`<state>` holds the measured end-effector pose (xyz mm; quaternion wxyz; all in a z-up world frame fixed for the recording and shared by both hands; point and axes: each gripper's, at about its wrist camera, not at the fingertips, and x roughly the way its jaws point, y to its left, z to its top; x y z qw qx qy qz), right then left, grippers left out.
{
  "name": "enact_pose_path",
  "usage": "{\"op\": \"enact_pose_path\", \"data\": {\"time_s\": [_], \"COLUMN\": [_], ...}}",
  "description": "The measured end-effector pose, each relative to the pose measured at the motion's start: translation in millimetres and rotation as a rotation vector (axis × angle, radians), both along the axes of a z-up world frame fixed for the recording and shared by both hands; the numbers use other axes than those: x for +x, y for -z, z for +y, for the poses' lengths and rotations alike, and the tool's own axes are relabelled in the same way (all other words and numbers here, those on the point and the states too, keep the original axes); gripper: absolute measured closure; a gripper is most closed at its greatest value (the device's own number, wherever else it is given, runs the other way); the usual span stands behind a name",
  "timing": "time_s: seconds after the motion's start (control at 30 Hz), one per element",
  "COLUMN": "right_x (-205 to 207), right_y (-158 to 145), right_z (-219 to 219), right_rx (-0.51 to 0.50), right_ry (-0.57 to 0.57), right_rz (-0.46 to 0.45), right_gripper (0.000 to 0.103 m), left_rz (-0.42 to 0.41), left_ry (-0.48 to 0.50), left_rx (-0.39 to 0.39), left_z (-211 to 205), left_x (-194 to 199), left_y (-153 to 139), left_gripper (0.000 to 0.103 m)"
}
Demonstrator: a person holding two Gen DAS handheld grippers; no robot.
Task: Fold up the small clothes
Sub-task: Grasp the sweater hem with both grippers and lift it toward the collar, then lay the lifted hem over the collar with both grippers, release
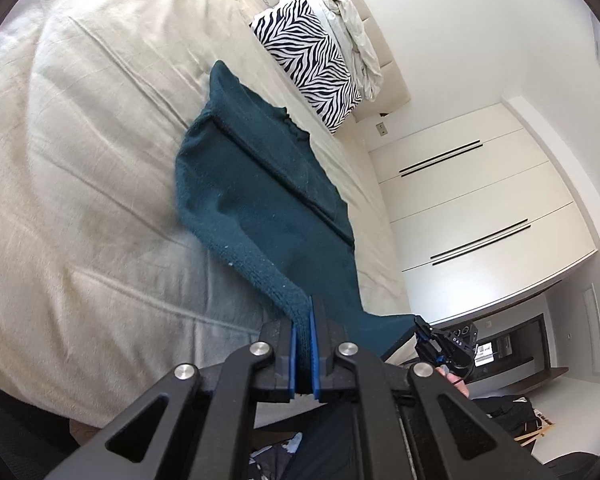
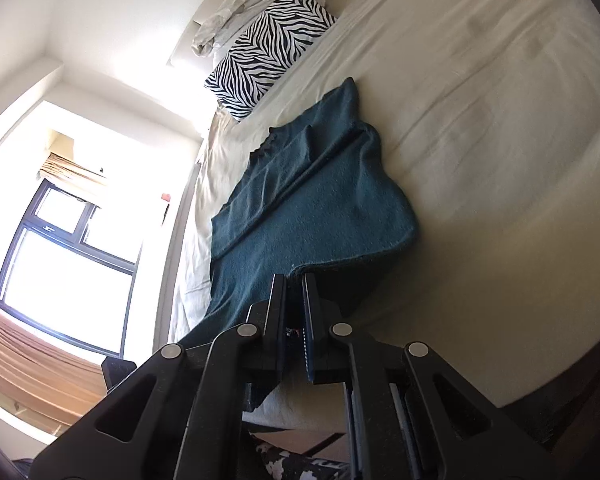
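A dark teal knit garment (image 1: 260, 184) lies stretched along a cream bed (image 1: 80, 140), its sides folded inward lengthwise. My left gripper (image 1: 305, 312) is shut on one corner of its near hem and lifts it. My right gripper (image 2: 295, 280) is shut on the other hem corner of the teal garment (image 2: 312, 200). The right gripper (image 1: 440, 344) also shows in the left wrist view, at the garment's far hem corner. The far end of the garment rests on the bed (image 2: 480, 120).
A zebra-print pillow (image 1: 312, 56) (image 2: 268, 40) leans at the headboard with a crumpled pale cloth (image 1: 356, 28) behind it. White wardrobe doors (image 1: 460, 200) stand beside the bed. A bright window (image 2: 60, 248) is on the other side.
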<state>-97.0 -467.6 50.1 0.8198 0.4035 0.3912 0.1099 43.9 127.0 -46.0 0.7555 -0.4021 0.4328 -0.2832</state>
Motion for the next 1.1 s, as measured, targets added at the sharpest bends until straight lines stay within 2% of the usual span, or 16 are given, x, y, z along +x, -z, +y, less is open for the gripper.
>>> {"op": "enact_pose_path", "data": {"time_s": [0.27, 0.53, 0.8, 0.93, 1.1], "right_x": [65.7, 133.6, 214.1, 256.0, 307.3], "right_y": [-34.1, -41.7, -29.3, -16.4, 4.2], "right_z": [-5.6, -18.8, -29.1, -29.2, -32.6], "right_rx": [-0.047, -0.085, -0.137, -0.177, -0.200], "right_ry": [0.063, 0.125, 0.168, 0.176, 0.199], "right_rz": [-0.083, -0.115, -0.106, -0.081, -0.040], "right_gripper": [0.096, 0.096, 0.096, 0.096, 0.096], "left_rz": [-0.045, -0.068, -0.065, -0.052, -0.021], "left_ry": [-0.076, -0.129, -0.164, -0.160, -0.173], "left_rx": [-0.065, -0.073, -0.044, 0.000, 0.012], "left_z": [9.0, 14.0, 8.8, -1.3, -7.8], "left_x": [55.5, 112.9, 183.6, 220.6, 268.7], "left_y": [-20.0, -24.5, -22.8, -17.3, -4.8], "left_gripper": [0.097, 0.097, 0.097, 0.097, 0.097]}}
